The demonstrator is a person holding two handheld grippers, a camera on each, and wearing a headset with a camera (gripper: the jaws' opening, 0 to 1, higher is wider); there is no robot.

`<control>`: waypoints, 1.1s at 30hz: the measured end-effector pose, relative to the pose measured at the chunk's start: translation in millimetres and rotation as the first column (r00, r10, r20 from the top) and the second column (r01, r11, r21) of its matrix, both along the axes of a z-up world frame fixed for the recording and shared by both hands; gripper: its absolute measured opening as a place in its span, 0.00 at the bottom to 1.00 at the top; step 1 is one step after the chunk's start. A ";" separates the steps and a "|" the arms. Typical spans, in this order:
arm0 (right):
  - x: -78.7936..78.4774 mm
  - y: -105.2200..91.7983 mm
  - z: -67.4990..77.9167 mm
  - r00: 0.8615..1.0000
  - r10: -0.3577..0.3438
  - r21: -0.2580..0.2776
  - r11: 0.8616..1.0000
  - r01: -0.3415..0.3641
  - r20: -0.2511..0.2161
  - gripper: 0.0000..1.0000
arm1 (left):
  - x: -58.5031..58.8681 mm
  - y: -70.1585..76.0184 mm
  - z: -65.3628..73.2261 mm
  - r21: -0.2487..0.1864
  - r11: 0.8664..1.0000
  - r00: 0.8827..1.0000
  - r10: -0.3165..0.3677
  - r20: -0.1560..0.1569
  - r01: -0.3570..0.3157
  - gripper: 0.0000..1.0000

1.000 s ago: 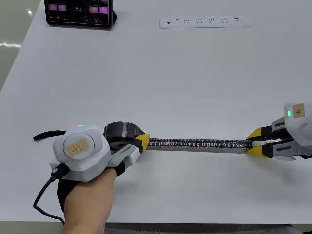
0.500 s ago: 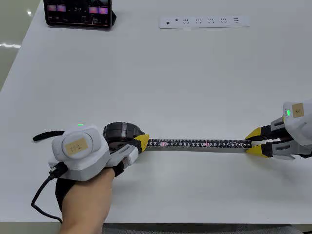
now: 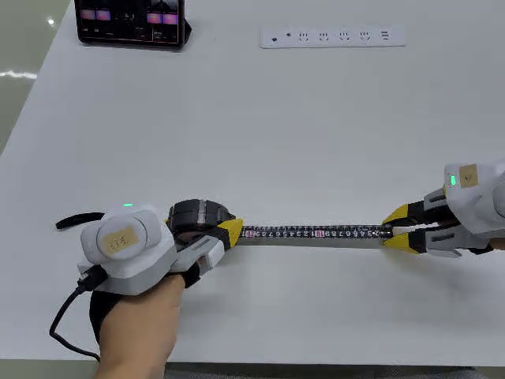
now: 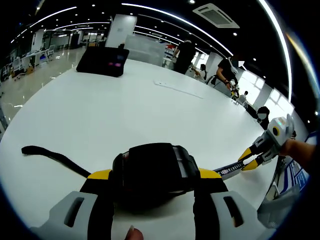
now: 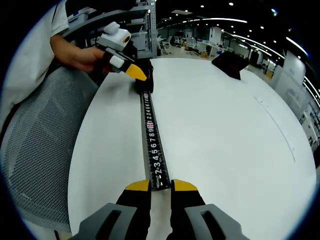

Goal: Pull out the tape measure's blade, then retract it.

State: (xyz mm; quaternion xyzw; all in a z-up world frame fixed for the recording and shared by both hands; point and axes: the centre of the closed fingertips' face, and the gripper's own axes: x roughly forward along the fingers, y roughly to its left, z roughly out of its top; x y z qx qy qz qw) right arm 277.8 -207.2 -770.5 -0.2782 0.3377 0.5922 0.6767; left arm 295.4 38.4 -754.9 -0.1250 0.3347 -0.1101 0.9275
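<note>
In the head view the left gripper (image 3: 213, 230) holds the black tape measure case (image 3: 197, 213) between its jaws on the white table (image 3: 276, 118). The blade (image 3: 316, 234) lies flat and runs straight to the right gripper (image 3: 397, 227), whose jaws pinch its end. In the left gripper view the blade leaves the case to the right. In the right gripper view it points straight ahead from the jaws to the case, so retracting probably means moving the right gripper along this line toward the left one

One desk (image 3: 276, 134) carries one tape measure (image 3: 201, 215) with one blade (image 3: 316, 233) and one black strap (image 3: 79, 219), one white power strip (image 3: 333, 36) and one tablet (image 3: 130, 20). Two grippers: left gripper (image 4: 155, 175), right gripper (image 5: 161, 186).
</note>
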 end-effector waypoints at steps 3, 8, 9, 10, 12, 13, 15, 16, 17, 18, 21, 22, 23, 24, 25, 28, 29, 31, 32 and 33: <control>-0.6 4.4 -0.3 1.000 0.003 0.007 1.000 -0.003 -0.009 0.11 | -0.1 -0.6 0.3 -0.002 1.000 1.000 -0.001 0.002 0.001 0.60; -1.6 10.7 -1.8 1.000 0.004 0.016 1.000 -0.004 -0.016 0.11 | 0.0 -0.7 0.5 -0.008 1.000 1.000 -0.003 0.009 0.004 0.60; -1.7 12.1 -1.8 1.000 0.004 0.022 1.000 -0.003 -0.019 0.11 | 0.0 -0.6 0.6 -0.010 1.000 1.000 -0.004 0.009 0.004 0.60; -1.7 13.1 -1.7 1.000 0.003 0.026 1.000 -0.002 -0.021 0.11 | 0.0 -0.5 0.8 -0.014 1.000 1.000 -0.001 0.011 0.001 0.60; -1.5 14.5 -2.5 1.000 0.002 0.028 1.000 -0.002 -0.022 0.11 | -0.1 0.0 0.9 -0.018 1.000 1.000 -0.002 0.016 0.002 0.60; -1.4 14.8 -2.9 1.000 0.002 0.028 1.000 -0.002 -0.023 0.11 | 0.0 -0.2 0.8 -0.017 1.000 1.000 -0.003 0.016 0.003 0.60; -1.4 16.3 -2.9 1.000 0.001 0.034 0.999 0.000 -0.027 0.11 | 0.1 -0.3 0.9 -0.017 1.000 1.000 -0.002 0.018 0.002 0.60; -1.5 17.0 -2.5 1.000 0.000 0.039 0.999 0.001 -0.030 0.11 | 0.1 -0.4 0.9 -0.018 1.000 1.000 -0.002 0.019 0.003 0.60; -1.5 18.5 -1.3 0.999 -0.004 0.051 0.999 0.006 -0.038 0.11 | 0.1 -0.5 0.9 -0.016 1.000 1.000 -0.003 0.019 0.004 0.60; -1.0 20.2 0.2 0.999 -0.010 0.065 0.998 0.013 -0.043 0.11 | 0.1 -0.6 0.8 -0.014 1.000 1.000 -0.004 0.019 0.005 0.60; -1.3 24.8 1.3 0.999 -0.009 0.075 0.997 0.013 -0.047 0.11 | 0.2 -0.8 0.6 -0.011 1.000 1.000 -0.005 0.018 0.005 0.60; -1.4 27.6 0.3 0.999 -0.005 0.074 0.997 0.009 -0.048 0.11 | 0.0 -0.8 0.6 -0.012 1.000 1.000 -0.005 0.017 0.005 0.60; -1.2 29.1 -0.1 0.999 -0.005 0.075 0.997 0.008 -0.050 0.11 | 0.0 -0.6 0.5 -0.012 1.000 1.000 -0.005 0.017 0.005 0.59; -1.1 32.2 0.3 0.999 -0.002 0.079 0.997 0.006 -0.052 0.11 | -0.1 -0.6 0.4 -0.010 1.000 1.000 -0.006 0.017 0.006 0.59; -1.3 34.3 0.5 0.999 0.000 0.083 0.997 0.004 -0.054 0.11 | -0.1 -0.5 0.4 -0.011 1.000 1.000 -0.005 0.017 0.005 0.59; -1.4 40.1 0.2 0.998 0.009 0.089 0.996 -0.004 -0.054 0.11 | -0.2 -0.4 0.4 -0.012 1.000 1.000 -0.005 0.016 0.005 0.59; -1.7 42.0 0.0 0.998 0.011 0.093 0.996 -0.005 -0.058 0.11 | -0.1 -0.2 0.5 -0.016 1.000 1.000 -0.003 0.015 0.003 0.59; -1.9 44.4 -0.5 0.998 0.013 0.095 0.995 -0.008 -0.059 0.11 | -0.2 -0.2 0.5 -0.017 1.000 1.000 -0.003 0.014 0.004 0.60; -1.8 45.8 -1.2 0.998 0.017 0.095 0.995 -0.011 -0.058 0.11 | -0.2 -0.1 0.5 -0.017 1.000 1.000 -0.003 0.014 0.003 0.60; -1.6 46.6 -1.1 0.998 0.016 0.098 0.995 -0.010 -0.061 0.11 | -0.1 0.0 0.5 -0.019 1.000 1.000 -0.002 0.015 0.003 0.60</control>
